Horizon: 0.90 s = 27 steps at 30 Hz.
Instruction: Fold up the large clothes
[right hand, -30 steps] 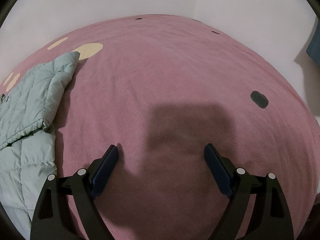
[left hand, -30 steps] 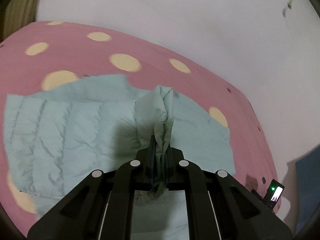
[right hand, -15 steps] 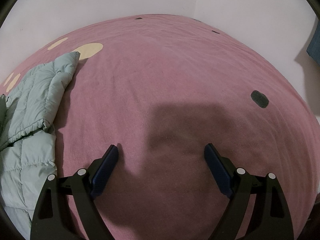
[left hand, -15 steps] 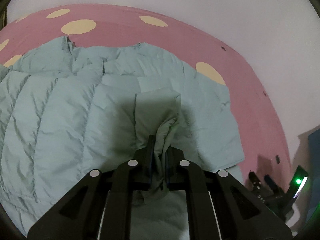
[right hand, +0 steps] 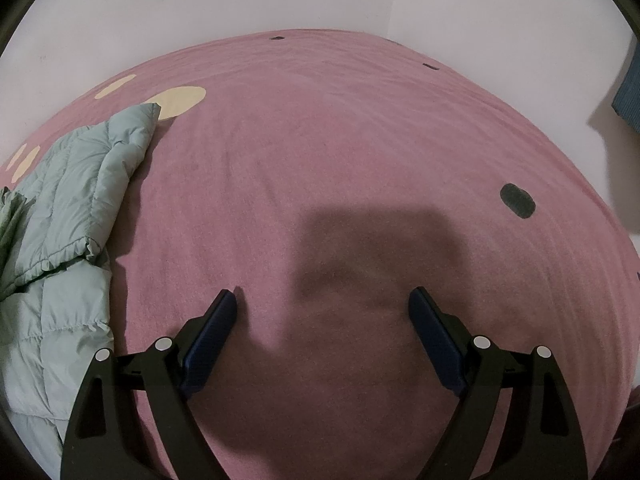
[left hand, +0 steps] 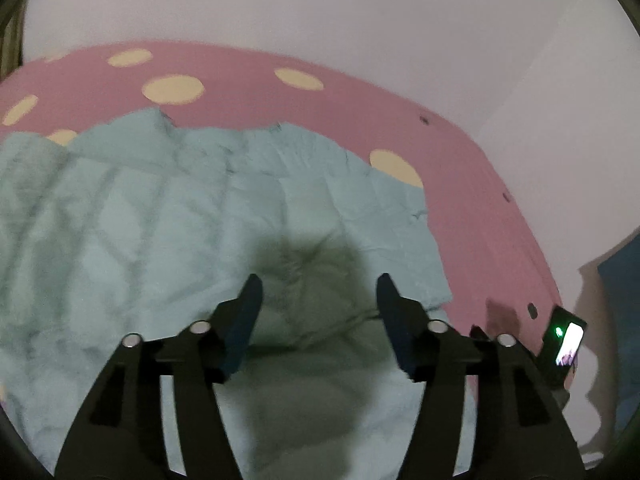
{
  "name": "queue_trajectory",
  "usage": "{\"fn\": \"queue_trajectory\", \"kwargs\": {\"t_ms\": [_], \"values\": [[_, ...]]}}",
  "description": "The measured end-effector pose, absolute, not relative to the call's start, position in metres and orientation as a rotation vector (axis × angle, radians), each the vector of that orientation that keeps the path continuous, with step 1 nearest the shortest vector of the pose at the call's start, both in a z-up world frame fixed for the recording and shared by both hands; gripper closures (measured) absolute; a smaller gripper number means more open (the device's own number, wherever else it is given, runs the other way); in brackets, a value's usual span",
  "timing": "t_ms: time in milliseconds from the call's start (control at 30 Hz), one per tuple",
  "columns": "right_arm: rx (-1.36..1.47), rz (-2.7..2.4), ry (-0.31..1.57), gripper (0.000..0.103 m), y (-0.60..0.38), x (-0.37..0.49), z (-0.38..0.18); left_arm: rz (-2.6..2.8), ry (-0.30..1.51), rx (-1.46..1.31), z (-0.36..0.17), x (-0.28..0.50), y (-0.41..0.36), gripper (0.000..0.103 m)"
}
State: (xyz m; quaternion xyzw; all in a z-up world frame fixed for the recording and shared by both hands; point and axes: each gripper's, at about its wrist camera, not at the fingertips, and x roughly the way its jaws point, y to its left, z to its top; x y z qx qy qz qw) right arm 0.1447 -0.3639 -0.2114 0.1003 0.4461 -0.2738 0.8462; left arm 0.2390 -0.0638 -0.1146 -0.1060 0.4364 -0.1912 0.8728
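Home bedroom: pink spotted bedspread (right hand: 360, 140), white walls (left hand: 320, 8).

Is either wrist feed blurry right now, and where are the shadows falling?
Left wrist view: soft with motion blur, the gripper's shadow dark on the green jacket between the open fingers. Right wrist view: sharp, a broad shadow on the pink blanket ahead of the open right gripper.

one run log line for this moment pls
left gripper: open above jacket | right gripper: open, empty, over pink bedsheet | jacket: lying on bed

Pink spotted bed (right hand: 360, 152), white walls (left hand: 320, 12)
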Motion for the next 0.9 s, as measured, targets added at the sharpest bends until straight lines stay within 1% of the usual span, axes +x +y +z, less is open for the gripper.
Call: {"fn": "queue_trajectory", "kwargs": {"t_ms": [100,167,233,333,500,600,633,700,767,800,833,867,900], "values": [[0.193,-0.589,0.931,0.017,-0.361,0.141,-0.2,-0.328,0.837,-0.172,-0.102,0.211,-0.022,0.036],[0.197,-0.582,0.882,0.017,-0.353,0.136,-0.181,-0.264,0.803,-0.142,-0.1,0.198,0.007,0.035],[0.222,-0.527,0.822,0.017,-0.337,0.134,-0.155,-0.174,0.782,-0.108,-0.104,0.185,0.041,0.035],[0.281,-0.358,0.792,0.017,-0.303,0.146,-0.129,-0.068,0.793,-0.096,-0.118,0.178,0.083,0.035],[0.355,-0.096,0.878,0.017,-0.24,0.198,-0.138,0.037,0.848,-0.17,-0.141,0.177,0.132,0.035],[0.352,-0.062,0.925,0.021,-0.215,0.223,-0.152,0.06,0.863,-0.178,-0.149,0.18,0.145,0.035],[0.358,-0.048,0.947,0.024,-0.208,0.232,-0.158,0.062,0.865,-0.177,-0.151,0.181,0.147,0.035],[0.372,-0.038,0.988,0.035,-0.197,0.245,-0.17,0.063,0.868,-0.176,-0.153,0.182,0.15,0.035],[0.391,-0.022,1.035,0.064,-0.192,0.252,-0.179,0.061,0.869,-0.179,-0.154,0.183,0.153,0.035],[0.404,-0.001,1.054,0.073,-0.187,0.255,-0.183,0.059,0.869,-0.182,-0.154,0.184,0.153,0.035],[0.408,0.017,1.06,0.089,-0.186,0.257,-0.183,0.056,0.87,-0.185,-0.154,0.185,0.153,0.035],[0.4,0.026,1.055,0.093,-0.184,0.257,-0.181,0.053,0.87,-0.187,-0.154,0.187,0.152,0.035],[0.381,0.019,1.034,0.094,-0.185,0.257,-0.175,0.049,0.866,-0.191,-0.153,0.188,0.152,0.035]]}}
